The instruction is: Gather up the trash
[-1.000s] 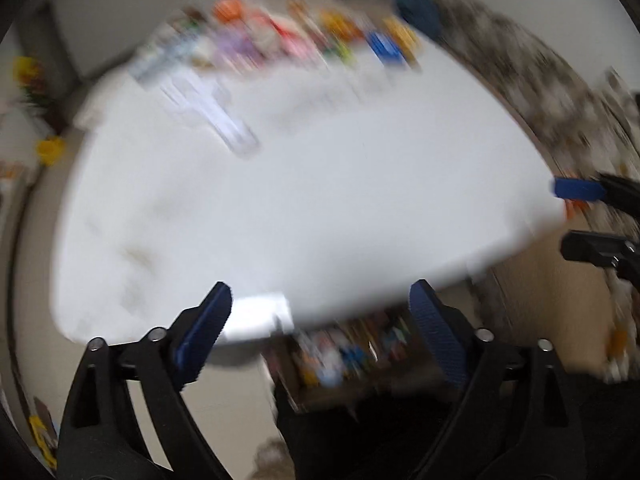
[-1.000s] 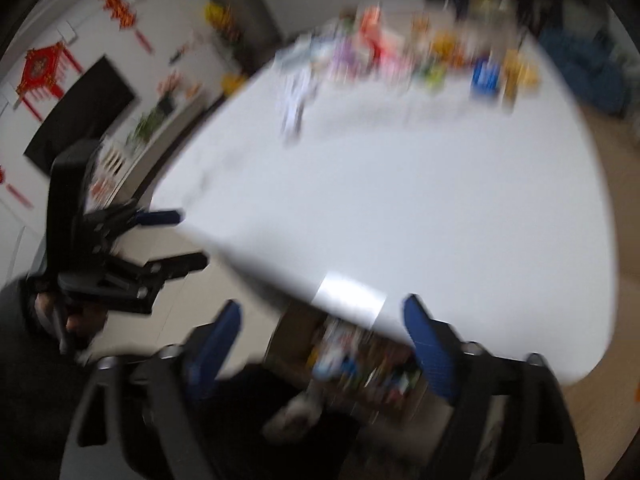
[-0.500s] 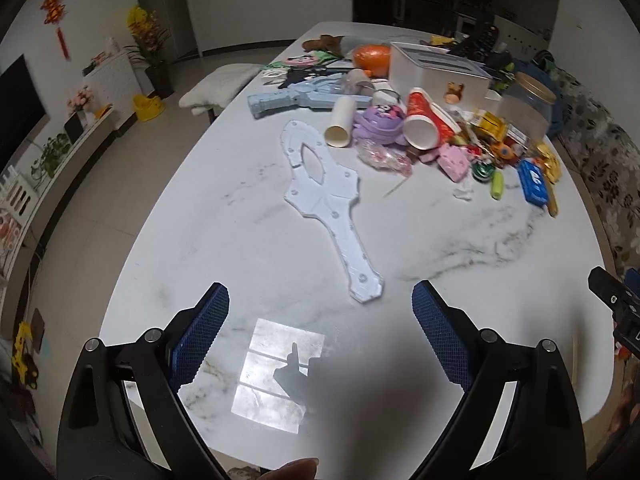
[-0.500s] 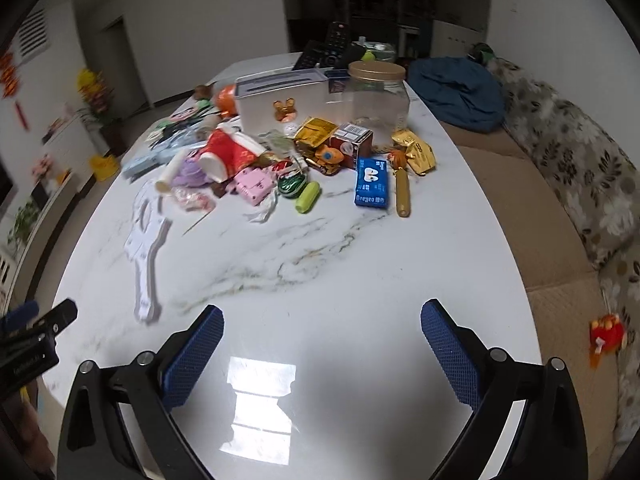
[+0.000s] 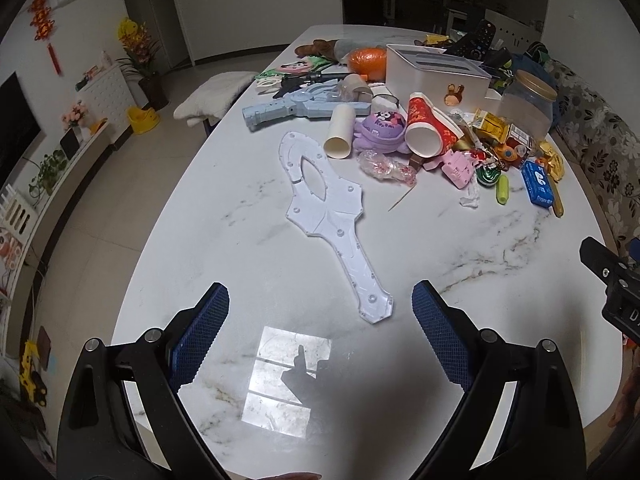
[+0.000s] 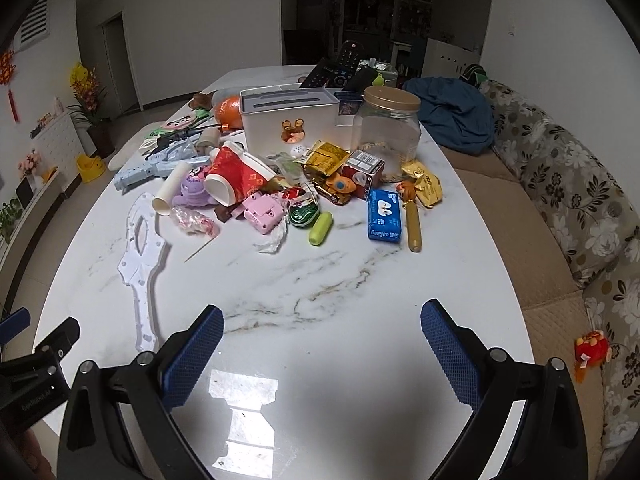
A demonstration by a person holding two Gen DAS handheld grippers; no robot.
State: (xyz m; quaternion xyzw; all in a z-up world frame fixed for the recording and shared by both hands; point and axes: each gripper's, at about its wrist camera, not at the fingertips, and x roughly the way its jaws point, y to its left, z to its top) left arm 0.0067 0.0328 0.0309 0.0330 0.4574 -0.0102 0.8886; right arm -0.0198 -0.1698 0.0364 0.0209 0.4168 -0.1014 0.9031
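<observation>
- The left gripper [image 5: 320, 332] is wide open and holds nothing.
- The right gripper [image 6: 322, 344] is wide open too, with nothing between its blue pads.
- Both hang over the bare near end of the white marble table [image 6: 360, 280].
- The trash sits in a pile at about 12 o'clock from the right gripper, well apart from it.
- In the pile I see a red paper cup [image 6: 236, 178], a crumpled white wrapper [image 6: 274, 240], gold snack bags [image 6: 326, 156] and a blue box [image 6: 384, 216].
- From the left gripper, the pile is at about 1 o'clock.
- I think the job has barely begun, because the whole pile is on the table and no bin shows.
- The left view shows the whole white plastic toy piece [image 5: 332, 216], close at 12 o'clock.
- The right view shows the flowery sofa [image 6: 560, 200] and a small red toy [image 6: 592, 350] at 3 o'clock.
</observation>
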